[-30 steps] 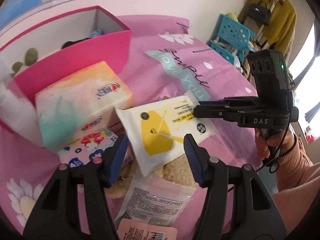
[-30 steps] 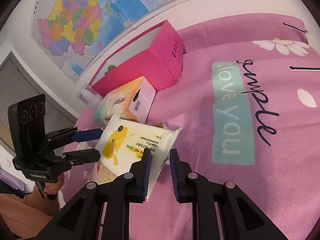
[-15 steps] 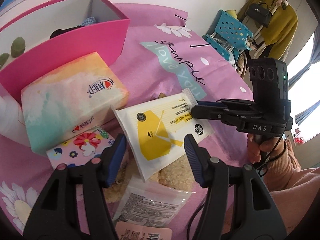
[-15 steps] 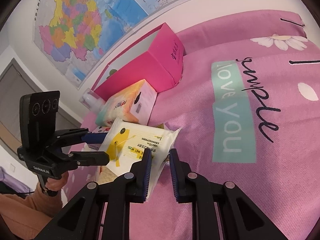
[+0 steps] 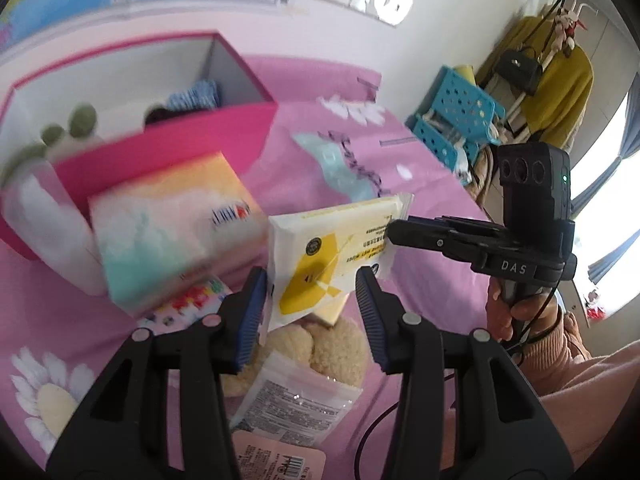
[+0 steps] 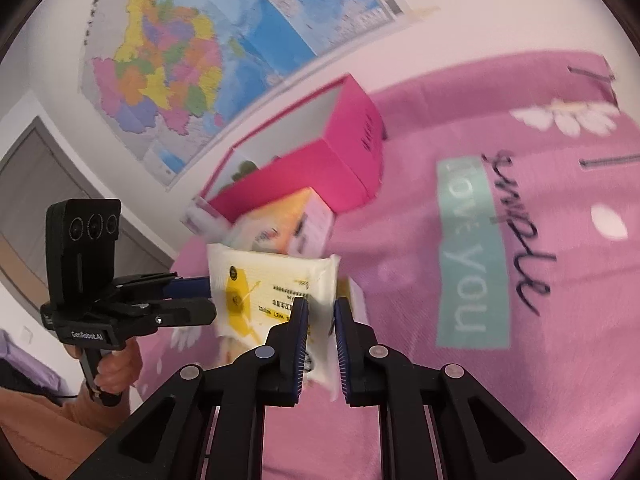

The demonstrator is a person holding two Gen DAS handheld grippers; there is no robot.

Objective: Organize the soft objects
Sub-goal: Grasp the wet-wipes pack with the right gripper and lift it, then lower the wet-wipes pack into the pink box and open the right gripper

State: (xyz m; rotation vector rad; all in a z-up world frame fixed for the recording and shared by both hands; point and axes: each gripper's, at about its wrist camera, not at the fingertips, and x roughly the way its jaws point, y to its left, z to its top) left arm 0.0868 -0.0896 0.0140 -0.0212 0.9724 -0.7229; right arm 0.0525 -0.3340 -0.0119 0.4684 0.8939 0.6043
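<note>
My right gripper [image 6: 320, 320] is shut on the edge of a white and yellow wet-wipes pack [image 6: 264, 292] and holds it lifted above the pink bedspread; the pack also shows in the left wrist view [image 5: 324, 264], with the right gripper [image 5: 394, 234] pinching its right edge. My left gripper [image 5: 310, 300] is open, its jaws on either side of the pack's lower end, not touching it. It also shows in the right wrist view [image 6: 192, 296]. An open pink box [image 5: 168, 148] with cloth items inside stands behind, and a pastel tissue pack [image 5: 168, 224] lies in front of it.
Below the lifted pack lie a fluffy cream item [image 5: 320, 344], a clear printed packet [image 5: 296, 404], a floral pack [image 5: 188, 300] and a pink packet [image 5: 276, 456]. A white bottle [image 5: 36, 216] leans left of the box. A blue stool [image 5: 456, 128] stands beyond the bed.
The right gripper has lifted the wet-wipes pack off the pile, tilting it more upright. Both grippers rose, and the pack's lower end now hangs between the left jaws.
</note>
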